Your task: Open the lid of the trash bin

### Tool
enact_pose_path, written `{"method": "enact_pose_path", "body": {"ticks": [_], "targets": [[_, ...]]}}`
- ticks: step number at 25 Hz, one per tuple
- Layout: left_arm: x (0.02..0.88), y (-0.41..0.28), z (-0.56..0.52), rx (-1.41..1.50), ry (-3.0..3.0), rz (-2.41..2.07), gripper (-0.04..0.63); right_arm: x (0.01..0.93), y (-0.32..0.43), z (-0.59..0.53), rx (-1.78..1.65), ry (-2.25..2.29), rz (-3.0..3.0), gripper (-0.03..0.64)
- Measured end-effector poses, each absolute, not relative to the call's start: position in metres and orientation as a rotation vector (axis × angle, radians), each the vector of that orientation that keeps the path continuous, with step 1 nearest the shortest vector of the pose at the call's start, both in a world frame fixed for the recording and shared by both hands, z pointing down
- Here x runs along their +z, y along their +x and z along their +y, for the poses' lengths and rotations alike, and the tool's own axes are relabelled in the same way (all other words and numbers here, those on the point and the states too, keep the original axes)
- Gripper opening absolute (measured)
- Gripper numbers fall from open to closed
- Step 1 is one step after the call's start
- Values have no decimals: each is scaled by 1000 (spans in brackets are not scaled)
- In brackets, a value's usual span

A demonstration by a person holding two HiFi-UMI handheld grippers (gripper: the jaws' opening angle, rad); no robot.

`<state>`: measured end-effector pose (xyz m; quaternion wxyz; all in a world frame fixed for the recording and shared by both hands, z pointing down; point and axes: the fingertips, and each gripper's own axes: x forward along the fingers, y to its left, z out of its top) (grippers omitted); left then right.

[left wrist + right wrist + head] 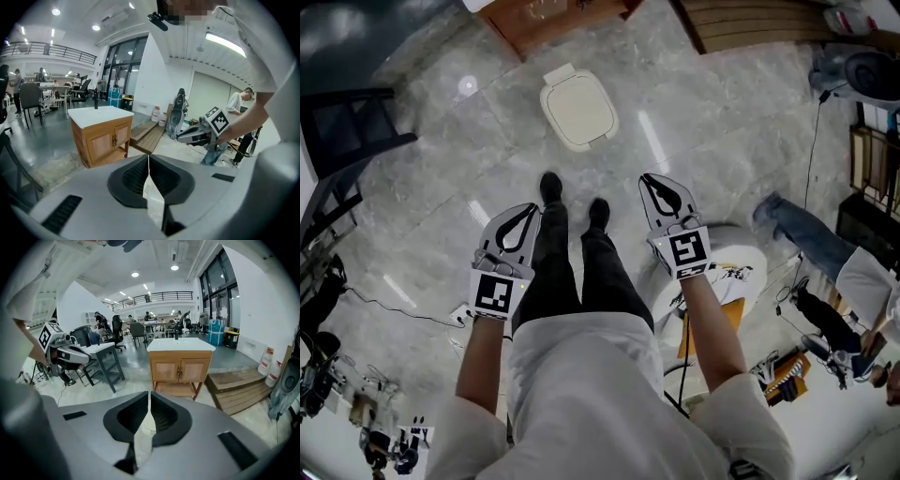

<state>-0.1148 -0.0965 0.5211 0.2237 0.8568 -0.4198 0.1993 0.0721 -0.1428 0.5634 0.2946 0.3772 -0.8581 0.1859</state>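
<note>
A cream trash bin [578, 108] stands on the grey stone floor ahead of the person's black shoes [551, 187], and its lid lies flat and closed. My left gripper [531, 209] is held at waist height to the left of the legs, well short of the bin. My right gripper [650, 179] is to the right of the legs, also apart from the bin. In the left gripper view my left gripper [148, 158] has its jaws pressed together with nothing between them. The right gripper view shows my right gripper [150, 394] the same way.
A wooden cabinet [553, 19] with a white top stands just beyond the bin, with wooden steps [750, 23] to its right. A dark desk frame [347, 122] is at the left. A white round stool [727, 272] and another person [825, 253] are at the right.
</note>
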Motion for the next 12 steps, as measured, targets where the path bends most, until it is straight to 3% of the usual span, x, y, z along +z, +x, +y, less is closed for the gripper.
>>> {"method": "enact_pose_path", "body": {"ticks": [12], "targets": [[622,-102,-102,571,2311,-1065,21,715,48,-147,620,921,-2158,37]]}}
